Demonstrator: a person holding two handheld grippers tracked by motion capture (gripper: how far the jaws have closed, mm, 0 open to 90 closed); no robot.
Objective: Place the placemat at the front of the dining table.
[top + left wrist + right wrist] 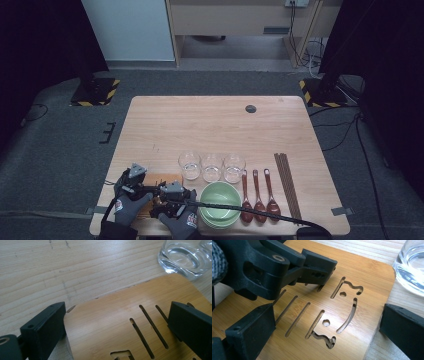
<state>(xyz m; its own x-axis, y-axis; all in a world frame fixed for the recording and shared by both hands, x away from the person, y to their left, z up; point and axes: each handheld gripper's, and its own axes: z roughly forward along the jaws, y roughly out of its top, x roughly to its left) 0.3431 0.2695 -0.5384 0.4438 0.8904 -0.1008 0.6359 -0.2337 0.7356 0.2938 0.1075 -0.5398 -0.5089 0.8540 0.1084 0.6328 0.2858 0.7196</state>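
Note:
A bamboo board (156, 179) with cut slots lies flat at the table's near left. My left gripper (149, 184) is open over its corner; in the left gripper view (116, 327) one jaw stands at the board's (112, 322) rounded edge and the other above its slotted face. My right gripper (167, 187) is open too. In the right gripper view (324, 335) one jaw rests over the board (362, 285) and the other hangs past its right edge. The left gripper's black jaws (317, 267) sit on the board's far part. Gloved hands hold both.
Three clear glasses (211, 167) stand in a row just right of the board; the nearest glass (185, 257) (412, 270) is close to it. Stacked green bowls (220, 202), three brown spoons (259, 197) and dark chopsticks (287, 185) lie to the right. A cable (250, 209) crosses the bowls.

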